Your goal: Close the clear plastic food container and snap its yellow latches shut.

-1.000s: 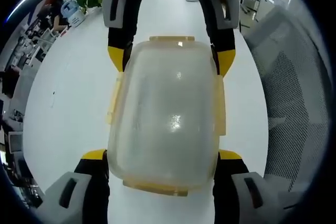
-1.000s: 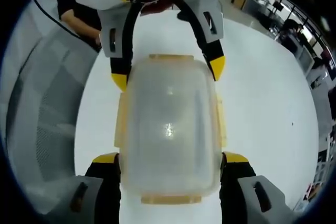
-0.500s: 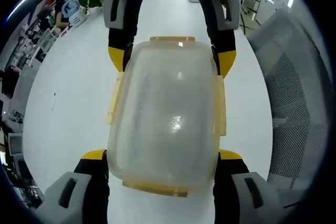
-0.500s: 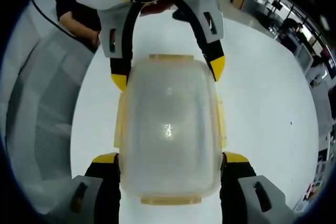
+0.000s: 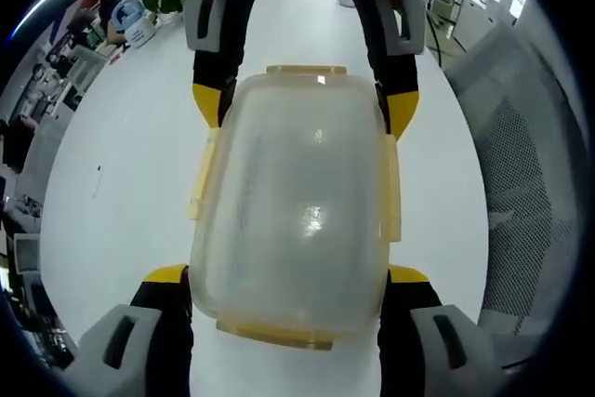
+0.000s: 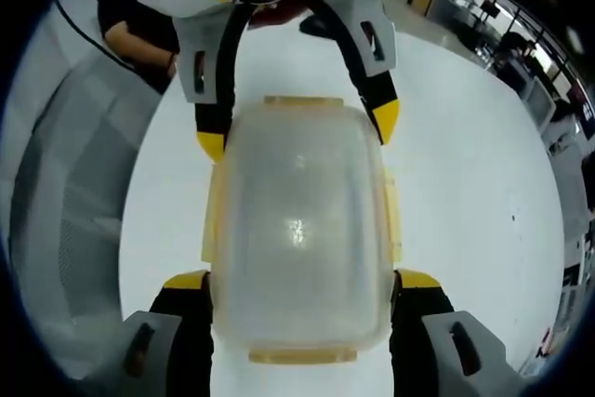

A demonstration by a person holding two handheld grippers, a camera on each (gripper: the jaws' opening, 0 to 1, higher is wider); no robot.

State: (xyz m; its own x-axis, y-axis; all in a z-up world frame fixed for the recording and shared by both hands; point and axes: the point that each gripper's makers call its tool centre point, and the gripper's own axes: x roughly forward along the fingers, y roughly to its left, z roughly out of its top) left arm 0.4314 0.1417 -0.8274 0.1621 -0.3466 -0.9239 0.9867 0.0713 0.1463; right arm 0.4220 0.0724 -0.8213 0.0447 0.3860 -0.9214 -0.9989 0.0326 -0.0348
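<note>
While my left claw (image 5: 288, 271) and right claw (image 6: 302, 278) each clamp an end of the clear container (image 5: 293, 202) above the white counter (image 5: 121, 183), it seems light, slick (thin plastic); I'd press the yellow latches (image 5: 390, 188).

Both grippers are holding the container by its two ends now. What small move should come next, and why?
Probably set the clear container down on the white table. The left gripper and right gripper each have their jaws against an end of it, so neither is free to press a yellow latch. Whether the side latches are already snapped is hard to tell.
</note>
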